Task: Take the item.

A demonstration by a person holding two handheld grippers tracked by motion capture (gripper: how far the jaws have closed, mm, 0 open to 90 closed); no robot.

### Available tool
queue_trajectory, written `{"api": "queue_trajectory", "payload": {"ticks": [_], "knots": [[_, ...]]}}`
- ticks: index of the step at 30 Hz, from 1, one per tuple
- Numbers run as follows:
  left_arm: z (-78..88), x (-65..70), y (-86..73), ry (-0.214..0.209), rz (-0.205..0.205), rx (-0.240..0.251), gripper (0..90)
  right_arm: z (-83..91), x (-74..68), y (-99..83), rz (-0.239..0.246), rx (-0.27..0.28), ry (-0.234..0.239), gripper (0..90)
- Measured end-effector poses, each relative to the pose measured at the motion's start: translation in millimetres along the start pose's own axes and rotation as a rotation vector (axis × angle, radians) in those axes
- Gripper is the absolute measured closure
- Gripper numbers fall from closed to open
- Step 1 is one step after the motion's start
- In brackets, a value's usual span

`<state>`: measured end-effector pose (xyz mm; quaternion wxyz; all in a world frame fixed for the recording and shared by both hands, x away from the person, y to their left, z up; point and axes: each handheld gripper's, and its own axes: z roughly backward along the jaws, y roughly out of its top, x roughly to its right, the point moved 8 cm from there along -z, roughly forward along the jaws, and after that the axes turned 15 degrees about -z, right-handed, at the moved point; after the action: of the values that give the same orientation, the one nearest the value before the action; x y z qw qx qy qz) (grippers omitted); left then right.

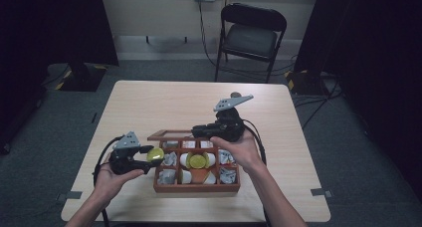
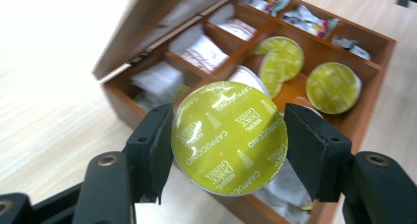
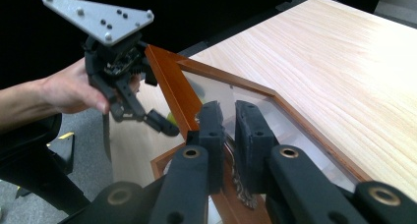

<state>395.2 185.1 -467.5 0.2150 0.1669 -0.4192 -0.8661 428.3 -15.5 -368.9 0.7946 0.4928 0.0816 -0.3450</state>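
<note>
An open wooden box (image 1: 196, 188) with compartments sits near the table's front, holding yellow-green capsules (image 2: 333, 87), white pods and packets. My left gripper (image 1: 149, 160) hovers at the box's left side, shut on a yellow-green capsule (image 2: 229, 138) printed "Cappuccino", whose foil face points at the camera. My right gripper (image 1: 196, 132) is at the box's far edge, its jaws closed on the frame of the glass-paned lid (image 3: 169, 86), which stands tilted open. In the right gripper view the left gripper (image 3: 157, 122) is beyond the lid.
The light wooden table (image 1: 149, 102) has bare surface behind and on both sides of the box. A black folding chair (image 1: 251, 35) stands past the far edge. Cables trail from both grippers toward the front edge.
</note>
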Motion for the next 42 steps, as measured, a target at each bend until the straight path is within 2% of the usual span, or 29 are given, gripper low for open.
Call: {"api": "queue_trajectory", "payload": {"ticks": [3,10,15,19,25,28,32,33,35,39,42], "knots": [[2.2,-8.0,-2.4,0.019,0.021,0.009,38.2,0.0,0.0,0.0,0.000,0.000,0.000,82.3],[1.0,-30.2,-13.0,0.069,0.068,-0.009,38.2,0.0,0.0,0.0,-0.001,0.000,0.000,82.3],[1.1,-46.2,-13.5,0.111,0.068,-0.022,38.2,0.0,0.0,0.0,-0.001,0.000,0.000,82.3],[-3.4,-57.0,-17.7,0.124,0.085,-0.040,38.2,0.0,0.0,0.1,-0.001,0.000,0.000,82.3],[-17.6,-67.3,-30.1,0.122,0.116,-0.083,38.2,0.0,0.1,0.1,-0.001,0.000,0.002,82.3],[-21.1,-70.9,-35.3,0.128,0.113,-0.100,38.2,0.0,0.0,0.0,0.000,0.000,0.002,82.3],[-28.8,-77.4,-46.7,0.134,0.138,-0.117,38.2,0.0,0.1,0.1,0.000,0.000,0.002,82.3],[-30.7,-78.9,-51.0,0.136,0.133,-0.136,38.2,0.0,0.1,0.0,0.000,0.000,0.001,82.3],[-34.6,-78.5,-58.3,0.121,0.149,-0.152,38.2,0.0,0.1,0.1,0.000,0.000,0.002,82.3],[-35.6,-76.0,-66.9,0.105,0.142,-0.179,38.2,0.0,0.1,0.1,0.000,0.000,0.002,82.4],[-35.2,-74.5,-69.1,0.105,0.156,-0.166,38.2,0.0,0.1,0.0,0.000,0.000,0.001,82.3]]}}
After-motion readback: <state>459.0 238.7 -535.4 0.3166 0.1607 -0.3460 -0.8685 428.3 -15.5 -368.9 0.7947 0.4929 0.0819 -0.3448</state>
